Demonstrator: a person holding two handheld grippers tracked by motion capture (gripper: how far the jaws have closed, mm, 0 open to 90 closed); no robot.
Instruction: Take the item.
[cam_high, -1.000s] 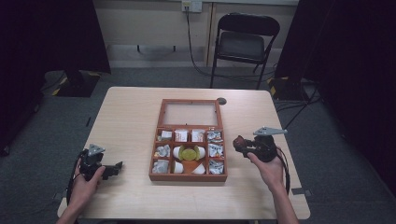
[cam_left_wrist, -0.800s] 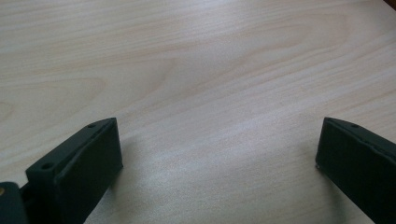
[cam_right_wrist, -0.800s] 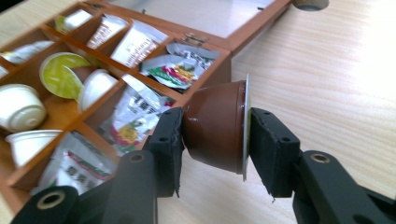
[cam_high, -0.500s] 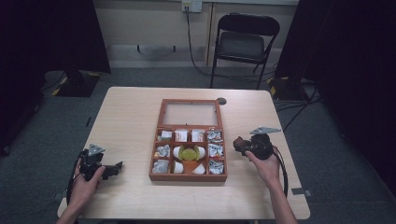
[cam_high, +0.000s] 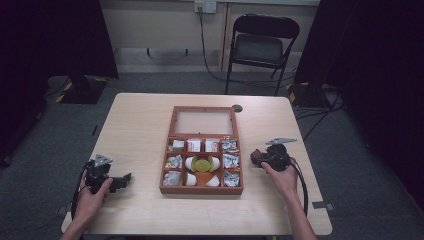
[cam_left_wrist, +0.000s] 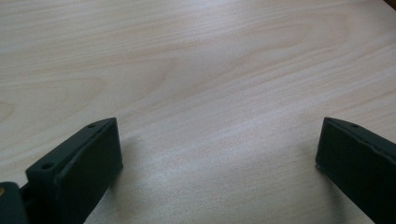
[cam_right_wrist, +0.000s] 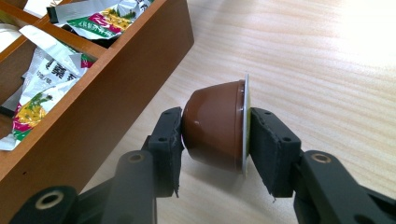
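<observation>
A brown coffee capsule (cam_right_wrist: 217, 126) with a foil lid lies on its side between the pads of my right gripper (cam_right_wrist: 215, 135), which is shut on it just above the table, right of the wooden box (cam_high: 202, 189). In the high view the right gripper (cam_high: 256, 159) points left at the box's right wall. The box holds foil packets (cam_right_wrist: 42, 84), white pods and a yellow-green disc (cam_high: 202, 163) in its compartments. My left gripper (cam_high: 127, 177) rests near the table's front left, open, with bare wood between its jaws in the left gripper view (cam_left_wrist: 217, 154).
The box's lid (cam_high: 202, 121) with a glass pane lies open toward the far side. A small dark round thing (cam_high: 237, 108) sits on the table behind the box. A folding chair (cam_high: 260, 47) stands beyond the table's far edge.
The right gripper has shifted slightly toward the table's front edge with the capsule held. The left gripper has stayed put.
</observation>
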